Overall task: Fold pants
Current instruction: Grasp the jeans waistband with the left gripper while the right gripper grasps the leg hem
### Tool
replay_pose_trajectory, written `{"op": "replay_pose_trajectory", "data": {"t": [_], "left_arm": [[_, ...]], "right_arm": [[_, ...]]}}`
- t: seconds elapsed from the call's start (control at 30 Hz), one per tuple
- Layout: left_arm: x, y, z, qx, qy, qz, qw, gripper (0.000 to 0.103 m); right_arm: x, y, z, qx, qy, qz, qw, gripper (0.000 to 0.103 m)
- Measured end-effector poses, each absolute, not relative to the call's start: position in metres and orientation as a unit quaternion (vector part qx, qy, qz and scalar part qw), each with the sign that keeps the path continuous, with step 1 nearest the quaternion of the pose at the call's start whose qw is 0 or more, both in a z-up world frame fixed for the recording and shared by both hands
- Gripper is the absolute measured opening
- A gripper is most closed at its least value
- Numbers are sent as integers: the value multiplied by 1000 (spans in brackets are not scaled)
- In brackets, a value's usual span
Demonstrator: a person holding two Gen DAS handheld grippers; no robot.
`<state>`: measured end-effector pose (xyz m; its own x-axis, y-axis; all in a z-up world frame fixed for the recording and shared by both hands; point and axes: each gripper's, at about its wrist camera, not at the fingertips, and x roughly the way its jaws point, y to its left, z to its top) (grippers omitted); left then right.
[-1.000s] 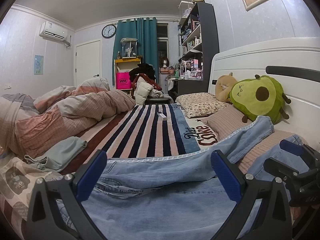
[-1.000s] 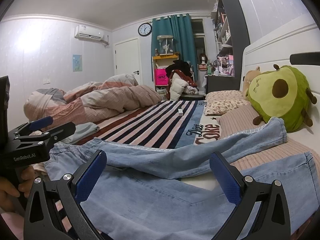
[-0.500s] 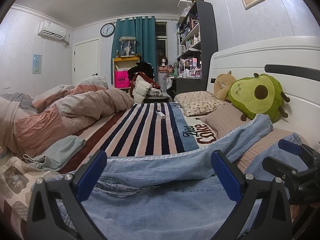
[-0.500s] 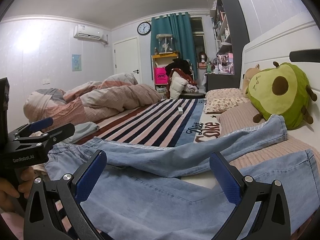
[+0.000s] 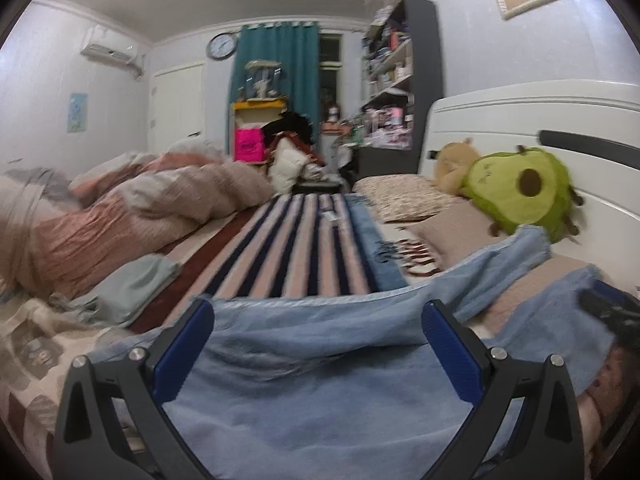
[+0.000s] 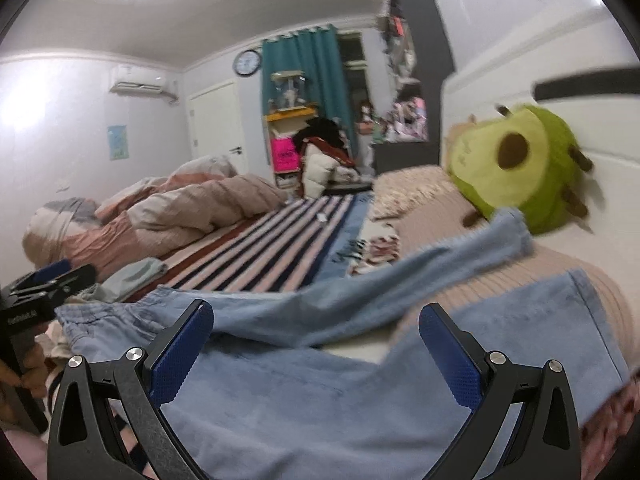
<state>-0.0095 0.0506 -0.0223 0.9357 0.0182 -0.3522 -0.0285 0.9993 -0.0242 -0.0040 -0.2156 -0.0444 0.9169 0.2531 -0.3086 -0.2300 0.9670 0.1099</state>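
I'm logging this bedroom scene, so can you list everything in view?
jeans: 1, light blue, spread on bed, legs apart
avocado plush: 1, green, by headboard
tan plush: 1, behind avocado
floral pillow: 1, near headboard
striped blanket: 1, navy-pink, mid-bed
duvet: 1, pink-beige, bunched left
grey-green cloth: 1, folded, left
clock: 1, wall
curtain: teal
left tongs: open, over waistband
right tongs: open, over legs

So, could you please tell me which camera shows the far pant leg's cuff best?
The right wrist view: the cuff lies whole, just below the avocado plush. The left wrist view shows it smaller and farther off.
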Motion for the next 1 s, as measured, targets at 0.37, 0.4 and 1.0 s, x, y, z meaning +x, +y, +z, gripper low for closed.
{"op": "replay_pose_trajectory", "data": {"t": [0.37,0.4,1.0], "left_arm": [[-9,138,-103,-53,297,69,951,102],[-10,141,-110,-56,304,68,949,102],[-33,148,-119,-93,346,71,931,101]], "right_arm": [[-11,-312,-106,63,287,30,955,103],[-12,-316,-109,68,293,27,953,103],[-17,-331,-121,121,307,49,943,46]]}}
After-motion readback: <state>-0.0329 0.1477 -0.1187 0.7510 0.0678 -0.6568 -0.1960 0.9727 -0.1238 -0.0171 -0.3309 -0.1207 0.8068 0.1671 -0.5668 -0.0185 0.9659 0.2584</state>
